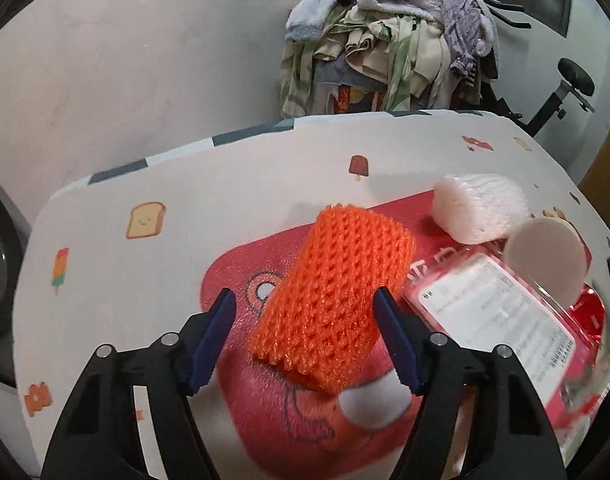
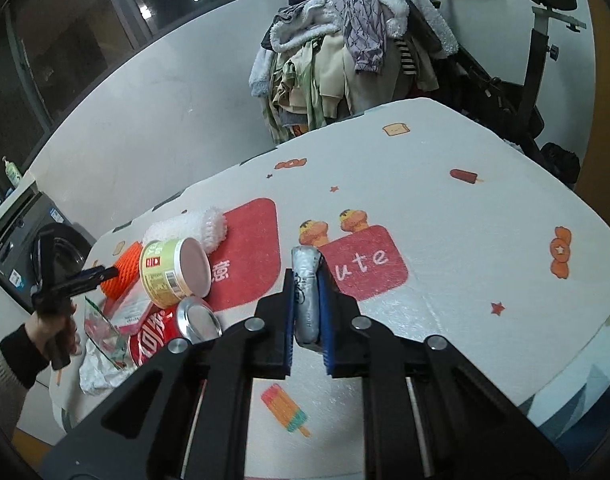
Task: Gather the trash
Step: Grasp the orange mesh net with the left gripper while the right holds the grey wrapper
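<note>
Between the blue pads of the left gripper (image 1: 305, 336) lies an orange foam net sleeve (image 1: 337, 296), flat on the printed tablecloth (image 1: 265, 168). Right pad touches its edge; left pad stands apart with cloth showing between, so jaws are unclenched, nothing grasped.

Right gripper (image 2: 307, 304) is clenched on a silver crumpled wrapper (image 2: 306, 292), a soft foil-like roll standing up past the pads, above the cloth.

Sleeve: springy open mesh, squarish, ribbed. Just beyond it, a white foam net (image 1: 481, 208), same weave, rounded. Beside it, a clear pink-tinted plastic pack (image 1: 497, 312) with a white printed label, and a round tub (image 1: 545, 264) lying on its side.

Right wrist view alone shows the tub's green label, a red soda can (image 2: 165, 332), crumpled white paper (image 2: 95, 372), and a dark-sleeved hand (image 2: 53, 328) on the left gripper's grip. Left wrist view alone shows the pad gaps.
</note>
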`<state>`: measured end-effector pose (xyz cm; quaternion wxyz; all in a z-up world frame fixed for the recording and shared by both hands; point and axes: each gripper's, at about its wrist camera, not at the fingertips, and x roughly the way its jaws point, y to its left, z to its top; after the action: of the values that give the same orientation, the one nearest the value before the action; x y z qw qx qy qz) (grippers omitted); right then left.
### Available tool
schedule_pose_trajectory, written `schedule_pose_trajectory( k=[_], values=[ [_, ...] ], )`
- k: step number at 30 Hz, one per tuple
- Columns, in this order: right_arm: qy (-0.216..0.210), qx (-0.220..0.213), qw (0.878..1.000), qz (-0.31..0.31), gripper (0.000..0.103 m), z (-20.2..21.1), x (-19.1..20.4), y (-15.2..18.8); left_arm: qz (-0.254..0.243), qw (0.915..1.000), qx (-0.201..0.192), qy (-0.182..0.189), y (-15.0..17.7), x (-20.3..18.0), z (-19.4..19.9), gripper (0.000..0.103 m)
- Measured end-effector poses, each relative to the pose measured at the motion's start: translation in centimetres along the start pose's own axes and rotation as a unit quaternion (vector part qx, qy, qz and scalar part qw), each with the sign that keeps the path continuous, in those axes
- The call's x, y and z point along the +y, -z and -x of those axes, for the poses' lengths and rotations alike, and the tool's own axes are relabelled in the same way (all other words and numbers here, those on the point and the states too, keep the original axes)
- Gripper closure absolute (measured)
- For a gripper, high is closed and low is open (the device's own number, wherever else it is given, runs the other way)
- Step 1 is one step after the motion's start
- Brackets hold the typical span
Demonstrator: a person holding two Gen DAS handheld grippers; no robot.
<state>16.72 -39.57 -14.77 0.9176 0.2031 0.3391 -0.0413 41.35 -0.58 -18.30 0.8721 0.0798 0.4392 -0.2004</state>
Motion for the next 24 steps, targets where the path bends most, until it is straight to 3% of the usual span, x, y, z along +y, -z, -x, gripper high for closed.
schedule_pose_trajectory(
  k=[3,6,14,18,24],
  values=[
    [0.002,0.002,1.0,0.001,0.089,0.1,0.0,0.4,0.034,0.9993,-0.004,0.012,0.8,0.6,-0.1,0.077],
    [0.0,0.004,1.0,-0.001,0.089,0.3,0.1,0.9,0.053,0.9984,-0.01,0.016,1.3,1.2,1.1,0.083],
    [-0.015,0.002,1.0,0.025,0.089,2.4,2.8,2.0,0.026,0.9974,-0.065,0.019,2.8,0.4,9.7,0.084],
    [-0.032,0.005,0.999,0.037,0.089,3.9,4.5,3.0,-0.014,0.9959,-0.085,0.028,4.5,-2.2,15.0,0.084],
    [-0.061,0.014,0.996,0.055,0.089,6.0,6.8,5.4,-0.035,0.991,-0.113,0.061,8.6,-6.6,21.1,0.084]
  ],
)
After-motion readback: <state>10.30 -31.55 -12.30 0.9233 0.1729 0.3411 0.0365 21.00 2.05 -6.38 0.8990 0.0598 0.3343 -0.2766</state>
